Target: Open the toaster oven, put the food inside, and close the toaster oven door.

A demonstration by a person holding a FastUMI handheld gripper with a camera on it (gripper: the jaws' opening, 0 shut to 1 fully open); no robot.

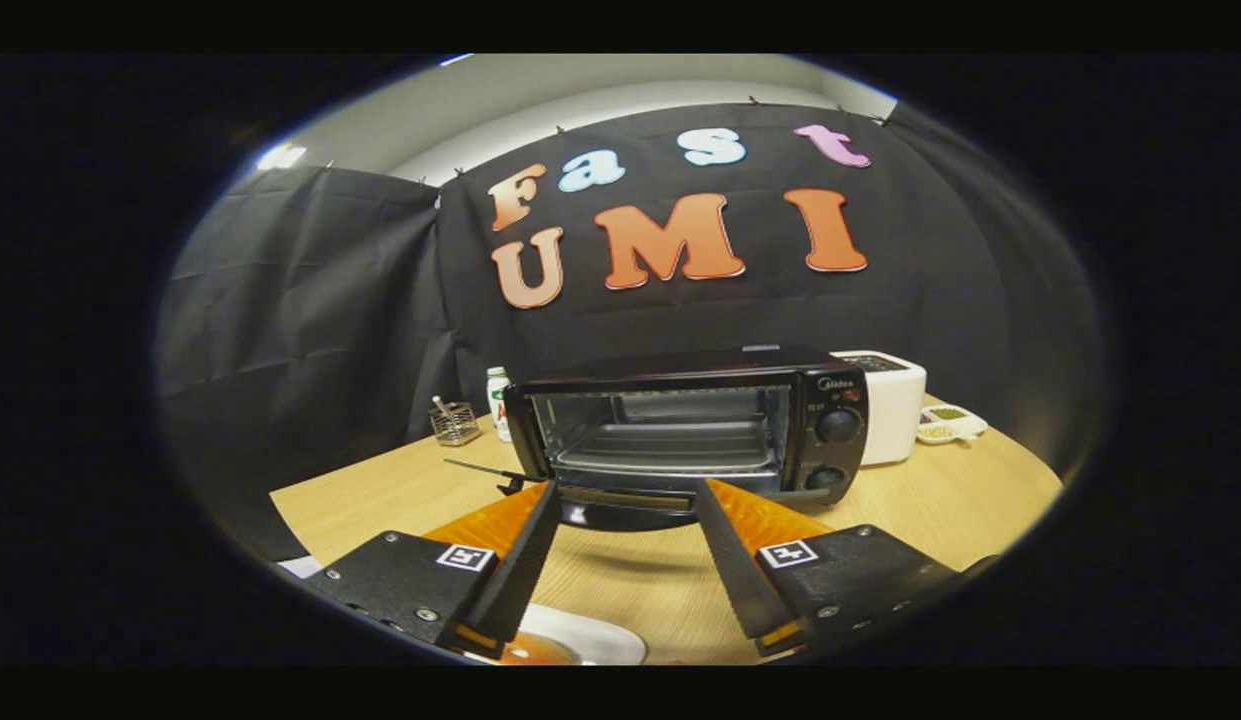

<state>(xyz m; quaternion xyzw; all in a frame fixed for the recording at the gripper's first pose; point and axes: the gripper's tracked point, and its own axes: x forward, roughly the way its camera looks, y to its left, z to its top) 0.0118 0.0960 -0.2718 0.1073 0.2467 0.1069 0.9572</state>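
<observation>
2 fingers of the gripper [625, 490] spread apart, bare table [380, 490] before open toaster oven [680, 420]

A recording booth staged as a kitchen; black cloth walls [310, 300] behind a wooden table [380, 490] bearing a toaster oven [680, 425].

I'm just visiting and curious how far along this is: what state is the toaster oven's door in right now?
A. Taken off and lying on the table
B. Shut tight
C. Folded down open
C: the toaster oven shows its bare rack and cavity, and its door hangs folded down in front, between the tips of the open gripper.
</observation>
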